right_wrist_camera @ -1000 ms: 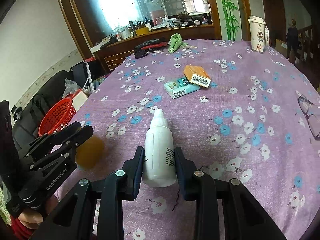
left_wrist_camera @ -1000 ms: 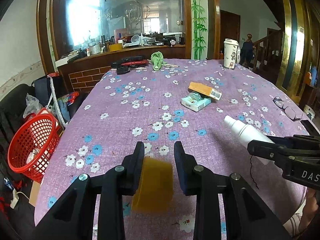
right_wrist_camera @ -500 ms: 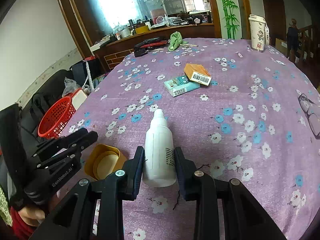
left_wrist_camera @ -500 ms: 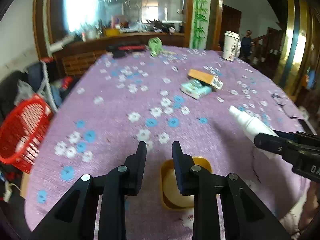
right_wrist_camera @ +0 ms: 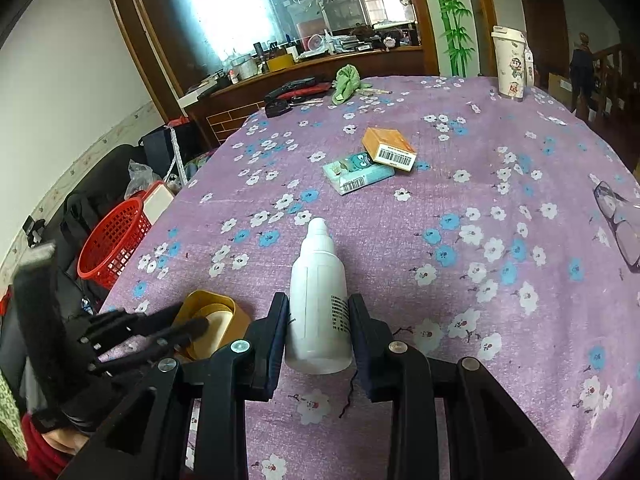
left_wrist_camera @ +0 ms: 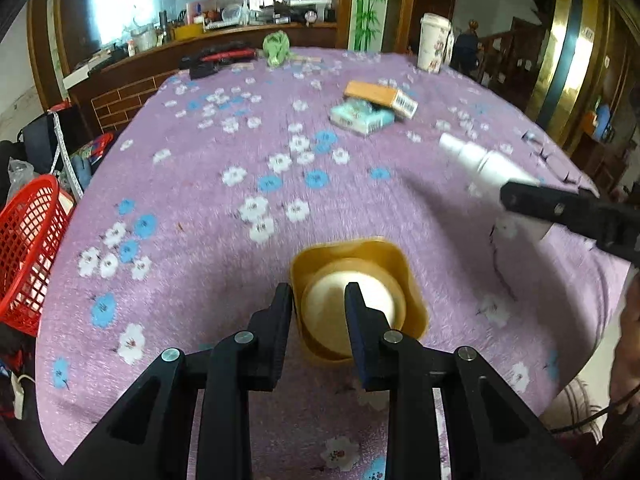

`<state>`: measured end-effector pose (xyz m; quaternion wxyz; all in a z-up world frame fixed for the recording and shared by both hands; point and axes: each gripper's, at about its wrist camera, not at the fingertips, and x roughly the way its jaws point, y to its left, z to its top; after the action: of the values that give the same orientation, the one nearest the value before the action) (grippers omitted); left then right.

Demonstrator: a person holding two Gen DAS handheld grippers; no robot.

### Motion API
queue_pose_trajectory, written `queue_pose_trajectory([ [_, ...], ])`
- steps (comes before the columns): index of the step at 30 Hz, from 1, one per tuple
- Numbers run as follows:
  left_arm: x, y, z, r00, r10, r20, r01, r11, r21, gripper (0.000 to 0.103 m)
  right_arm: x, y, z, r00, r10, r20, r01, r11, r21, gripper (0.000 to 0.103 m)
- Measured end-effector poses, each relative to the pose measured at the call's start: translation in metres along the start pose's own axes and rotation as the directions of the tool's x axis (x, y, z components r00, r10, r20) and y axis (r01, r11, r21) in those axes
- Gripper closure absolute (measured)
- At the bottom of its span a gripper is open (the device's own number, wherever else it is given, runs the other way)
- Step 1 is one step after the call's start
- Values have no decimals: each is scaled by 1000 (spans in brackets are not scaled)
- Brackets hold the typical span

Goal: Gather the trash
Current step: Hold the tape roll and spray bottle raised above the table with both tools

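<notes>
The right tool (right_wrist_camera: 318, 332) clamps the white bottle (right_wrist_camera: 320, 304), while the left tool (left_wrist_camera: 318, 312) pinches only 1 wall of the yellow cup (left_wrist_camera: 356, 300), which may tip out toward the red basket (left_wrist_camera: 28, 248) at 9 o'clock.

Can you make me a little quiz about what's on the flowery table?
1. True or false: the right gripper has its fingers on either side of the white bottle.
2. Which box lies partly on top of the other: A) the orange box or B) the teal box?
3. Fill in: the red basket sits beside the table, on the ____ side of the right wrist view.

Key: 1 true. 2 A. 3 left.
</notes>
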<state>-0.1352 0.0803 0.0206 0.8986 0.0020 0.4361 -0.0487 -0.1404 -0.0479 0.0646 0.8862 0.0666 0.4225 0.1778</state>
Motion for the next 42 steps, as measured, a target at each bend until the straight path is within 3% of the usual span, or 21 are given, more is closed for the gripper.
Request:
queue_pose_trajectory([
  [5,2,2,1,1000,18,9,-18,1000,-20,96,0,3,-1,1000,5,-1,-5,1000,-10,71],
  [11,-10,9,4,996,56,67,-52,996,-68,97,-2,6,0,1000,6,7,-6,1000,-15,71],
  [20,-28,3,14,970,181,161,-175,983,-50,97,1,17,-1,1000,15,-2,-15,999,-42,71],
  [42,-41,6,17,953,218,212,-213,976,-45,97,6,26,0,1000,7,-13,-8,998,-66,71],
])
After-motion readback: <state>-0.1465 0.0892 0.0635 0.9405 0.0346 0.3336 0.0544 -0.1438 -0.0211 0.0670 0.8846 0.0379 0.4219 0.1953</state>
